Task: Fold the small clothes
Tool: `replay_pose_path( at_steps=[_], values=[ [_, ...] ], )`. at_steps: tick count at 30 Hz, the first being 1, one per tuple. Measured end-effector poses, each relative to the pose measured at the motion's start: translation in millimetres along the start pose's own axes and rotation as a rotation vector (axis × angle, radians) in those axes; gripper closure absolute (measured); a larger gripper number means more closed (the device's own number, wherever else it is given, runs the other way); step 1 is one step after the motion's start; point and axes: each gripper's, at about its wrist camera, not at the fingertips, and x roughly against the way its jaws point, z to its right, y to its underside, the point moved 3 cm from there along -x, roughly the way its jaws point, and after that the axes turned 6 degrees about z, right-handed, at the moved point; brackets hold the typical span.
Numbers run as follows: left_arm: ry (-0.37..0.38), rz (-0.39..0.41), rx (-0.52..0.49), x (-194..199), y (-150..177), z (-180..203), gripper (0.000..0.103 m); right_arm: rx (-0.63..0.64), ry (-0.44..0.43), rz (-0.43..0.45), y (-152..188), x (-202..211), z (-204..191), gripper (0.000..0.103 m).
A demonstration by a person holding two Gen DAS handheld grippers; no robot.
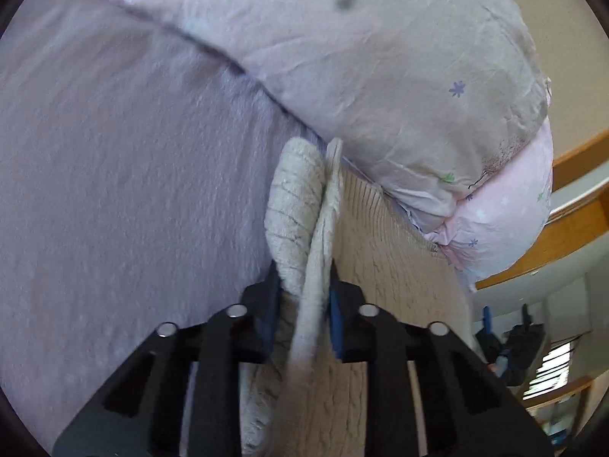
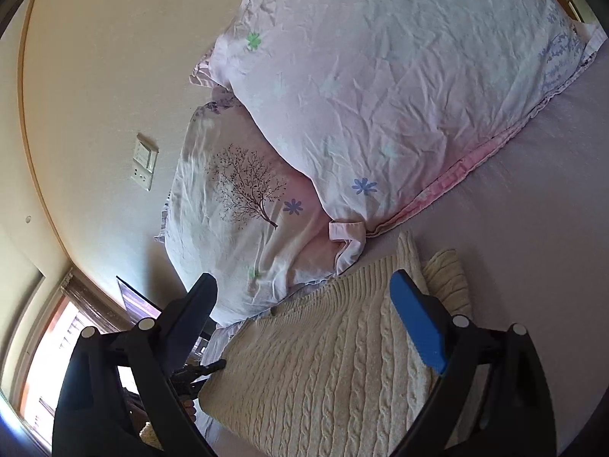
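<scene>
Sweater (image 2: 323, 373) is lying on the bed (image 1: 114, 190) by the pillows (image 2: 361, 95); my left claw (image 1: 302, 301) is pinching its sleeve, right claw (image 2: 304, 327) is hovering apart. Mid-fold; next I'm probably laying the sleeve across.

Cream cable-knit sweater (image 2: 323, 377), ribbed along one edge, lying flat on the bed sheet with its far edge touching the pillows. One fuzzy cream fold of the same garment (image 1: 304, 236) is lifted off the flat body, standing upright as a doubled flap; in the right wrist view this raised portion (image 2: 441, 274) lies along the sweater's right side.
</scene>
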Motion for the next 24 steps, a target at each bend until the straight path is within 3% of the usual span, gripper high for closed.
replay_pose_path(
  at_steps=[2, 4, 6, 9, 12, 16, 17, 18, 19, 20, 22, 24],
  values=[
    [0.086, 0.008, 0.16, 4.1, -1.1, -9.7, 0.087, -0.014, -0.021, -0.015, 0.3, -0.1, -1.1, 0.009],
    [0.221, 0.026, 0.254, 12.8, -3.1, 3.4, 0.088, -0.018, -0.046, -0.012, -1.2, 2.8, -4.3, 0.009],
    [0.277, 0.049, 0.18, 19.0, -3.0, 44.7, 0.088, -0.003, -0.063, 0.006, -4.7, 8.9, -9.4, 0.009],
    [0.432, 0.023, 0.085, 7.0, 7.7, 130.6, 0.089, 0.048, -0.041, 0.065, -12.1, 22.6, -15.5, 0.009],
    [0.622, -0.076, 0.078, -48.6, 41.9, 219.5, 0.089, 0.11, 0.056, 0.127, -19.6, 36.4, -14.5, 0.009],
    [0.781, -0.328, 0.189, -124.5, 95.0, 278.0, 0.077, 0.19, 0.213, 0.146, -28.3, 48.4, 2.0, 0.009],
    [0.796, -0.333, 0.167, -125.1, 98.4, 283.0, 0.071, 0.165, 0.233, 0.141, -30.9, 50.5, 9.7, 0.009],
    [0.788, -0.294, 0.123, -117.6, 97.2, 281.9, 0.063, 0.089, 0.201, 0.127, -34.1, 52.3, 20.5, 0.009],
    [0.759, -0.246, 0.085, -108.6, 93.0, 276.7, 0.047, 0.029, 0.163, 0.107, -35.8, 51.7, 28.0, 0.008],
    [0.712, -0.196, 0.045, -99.1, 87.6, 269.3, 0.037, -0.015, 0.137, 0.078, -36.6, 49.2, 34.4, 0.007],
    [0.55, -0.098, -0.068, -77.1, 73.5, 246.7, 0.034, -0.069, 0.146, 0.006, -34.4, 39.8, 45.2, 0.007],
    [0.36, -0.051, -0.143, -68.6, 67.5, 222.8, 0.033, -0.1, 0.174, -0.075, -27.8, 28.4, 54.0, 0.007]
  ],
)
